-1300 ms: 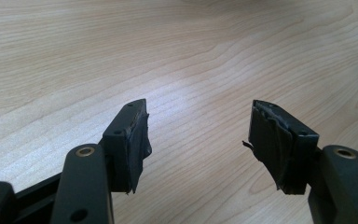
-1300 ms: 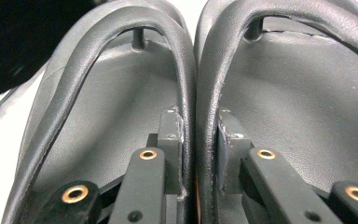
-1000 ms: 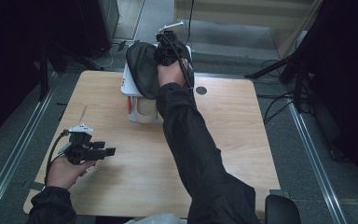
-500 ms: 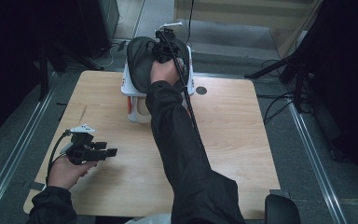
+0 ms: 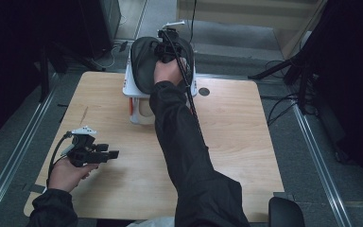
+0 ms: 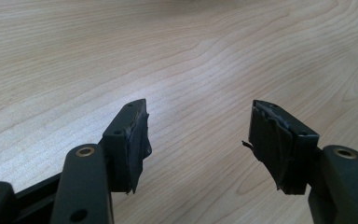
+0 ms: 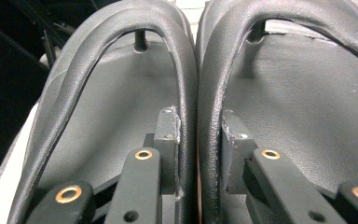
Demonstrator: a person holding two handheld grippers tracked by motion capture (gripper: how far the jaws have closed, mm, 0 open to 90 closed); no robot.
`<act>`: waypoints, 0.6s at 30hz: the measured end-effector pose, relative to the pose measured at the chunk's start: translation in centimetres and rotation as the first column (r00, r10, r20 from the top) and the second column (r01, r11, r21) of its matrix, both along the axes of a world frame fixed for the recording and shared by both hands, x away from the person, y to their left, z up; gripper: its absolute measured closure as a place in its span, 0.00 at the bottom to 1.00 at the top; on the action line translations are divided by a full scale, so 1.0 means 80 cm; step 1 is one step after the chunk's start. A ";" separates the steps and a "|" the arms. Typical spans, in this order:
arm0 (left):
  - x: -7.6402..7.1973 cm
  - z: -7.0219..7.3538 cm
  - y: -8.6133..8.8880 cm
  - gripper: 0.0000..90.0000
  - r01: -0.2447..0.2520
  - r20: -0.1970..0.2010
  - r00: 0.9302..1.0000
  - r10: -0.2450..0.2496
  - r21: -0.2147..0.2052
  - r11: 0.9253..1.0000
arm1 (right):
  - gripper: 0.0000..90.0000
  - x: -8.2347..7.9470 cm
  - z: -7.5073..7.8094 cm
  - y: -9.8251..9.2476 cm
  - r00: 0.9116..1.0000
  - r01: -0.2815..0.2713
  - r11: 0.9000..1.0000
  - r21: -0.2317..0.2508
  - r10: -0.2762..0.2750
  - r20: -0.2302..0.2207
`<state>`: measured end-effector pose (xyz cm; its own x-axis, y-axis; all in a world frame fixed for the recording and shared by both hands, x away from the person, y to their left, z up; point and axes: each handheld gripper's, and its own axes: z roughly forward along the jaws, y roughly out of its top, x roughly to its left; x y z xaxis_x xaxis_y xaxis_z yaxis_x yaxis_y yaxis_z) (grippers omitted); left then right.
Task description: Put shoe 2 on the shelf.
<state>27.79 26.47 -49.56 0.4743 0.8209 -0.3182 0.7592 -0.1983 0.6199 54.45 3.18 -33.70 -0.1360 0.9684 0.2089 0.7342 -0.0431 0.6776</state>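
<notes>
Up at the far edge of the wooden bench (image 5: 236,142), the right gripper (image 5: 166,47) is on a pair of black flip-flops (image 5: 146,66) that sit on top of a white box (image 5: 131,85). In the right gripper view the two sandals lie side by side, and the fingers (image 7: 168,135) are clamped together on the two inner straps (image 7: 189,93), one finger inside each sandal with both straps pinched between. The toe posts show at the far end of each footbed. The right arm in a black sleeve (image 5: 184,151) reaches long across the bench to get there, the cable (image 5: 189,99) trailing back along it.

Down at the near left corner, the left gripper (image 5: 111,154) is held in the left hand (image 5: 68,172) low over the bench, well apart from the box. Its fingers (image 6: 130,140) stand wide apart with nothing but bare wood grain between them, worn black padding on each inner face.

A small dark round hole (image 5: 204,91) sits in the bench just right of the box.
</notes>
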 end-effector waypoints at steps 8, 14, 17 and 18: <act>0.000 -0.001 -0.001 0.42 0.006 -0.007 1.000 -0.006 0.000 1.000 | 0.77 0.000 0.000 0.001 1.000 -0.020 1.000 0.005 0.020 -0.002; 0.001 -0.001 0.000 0.42 0.007 -0.008 1.000 -0.007 0.001 1.000 | 0.67 0.000 0.001 0.000 0.999 -0.039 0.999 0.025 0.039 -0.002; 0.000 -0.001 0.001 0.42 0.006 -0.008 1.000 -0.006 0.004 1.000 | 0.65 -0.002 0.001 0.000 0.999 -0.048 0.999 0.013 0.048 0.006; 0.000 -0.001 0.001 0.42 0.005 -0.009 1.000 -0.005 0.003 1.000 | 0.64 -0.003 0.002 -0.001 0.999 -0.053 0.998 0.015 0.053 0.010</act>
